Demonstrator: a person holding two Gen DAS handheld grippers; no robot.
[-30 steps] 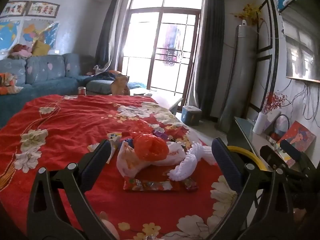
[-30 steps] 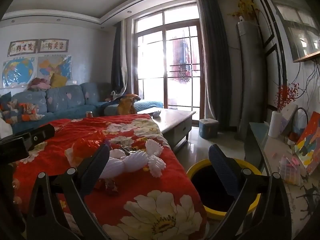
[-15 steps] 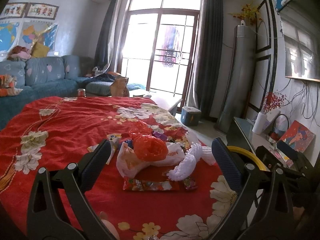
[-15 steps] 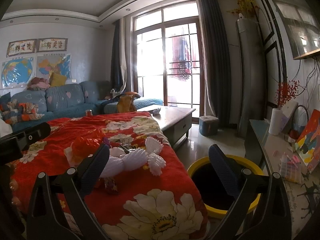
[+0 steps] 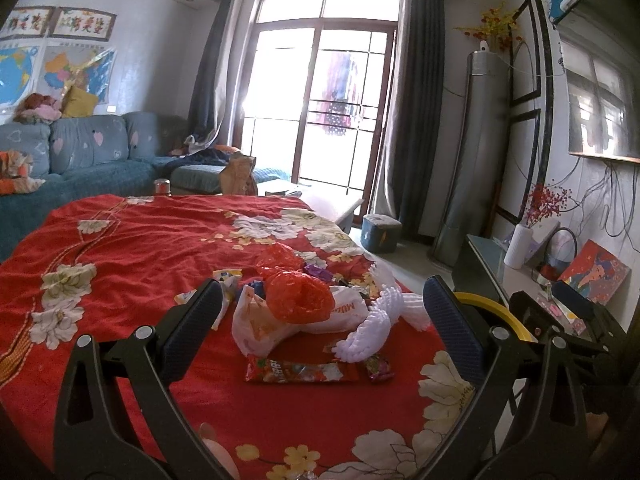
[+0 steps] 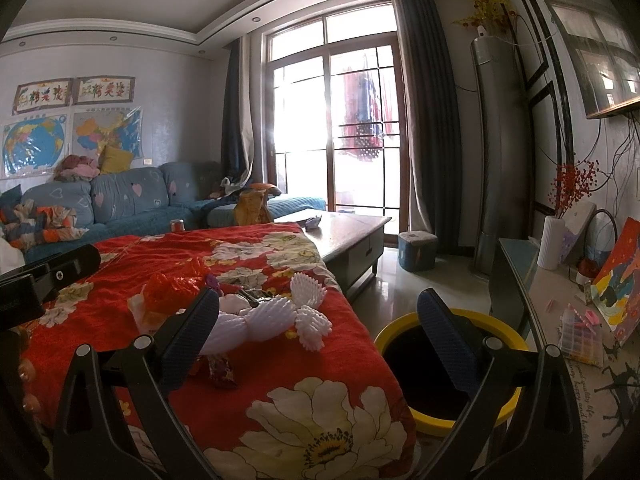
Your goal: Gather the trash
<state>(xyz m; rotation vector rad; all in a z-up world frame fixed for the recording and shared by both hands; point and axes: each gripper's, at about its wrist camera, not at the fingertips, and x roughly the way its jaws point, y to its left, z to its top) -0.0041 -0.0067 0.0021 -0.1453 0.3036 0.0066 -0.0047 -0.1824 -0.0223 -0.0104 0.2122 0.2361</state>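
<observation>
Trash pile [image 5: 312, 316]: heaped near the right edge of the red floral cloth [image 5: 120, 256] covering the table.
Left wrist view, hand-held gripper: the left hand-held gripper [image 5: 322, 334] is spread wide and holds nothing; the pile sits between and beyond its fingers.
Left wrist view, items: an orange plastic bag [image 5: 298, 298] lies on top of a white plastic bag [image 5: 260, 322]; white foam netting [image 5: 376, 320] curls to the right, touching the white bag; a red snack wrapper [image 5: 300, 372] lies flat on the near side.
Left wrist view, bin: a yellow rim [image 5: 486, 308] shows at the right, past the cloth's edge.
Right wrist view, hand-held gripper: the right hand-held gripper [image 6: 316, 336] is spread wide and holds nothing.
Right wrist view, items: the foam netting [image 6: 280, 316] lies behind its left finger, the orange bag [image 6: 170, 292] further left; a small dark wrapper [image 6: 220, 372], possibly candy, lies nearer.
Right wrist view, bin: the yellow-rimmed bin [image 6: 400, 336] stands on the floor just right of the table.
</observation>
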